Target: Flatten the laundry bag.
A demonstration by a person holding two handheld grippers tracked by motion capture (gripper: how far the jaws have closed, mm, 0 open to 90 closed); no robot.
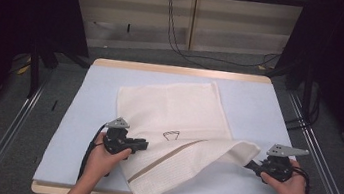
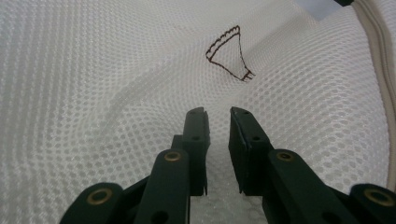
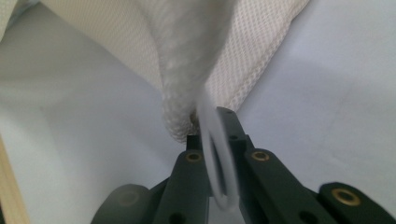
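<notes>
While pinched, mesh bag (image 1: pixel 176 128) long axis diagonal

No words, numbers or brand names readable anywhere. One sign only: a small dark-brown outline emblem (image 2: pixel 229 53), fan or shuttlecock shape w/ a scalloped top edge, stitched or drawn on the white mesh cloth (image 1: pixel 178 113). From the high view the same emblem sits approx. mid-cloth, too small to make out more.
</notes>
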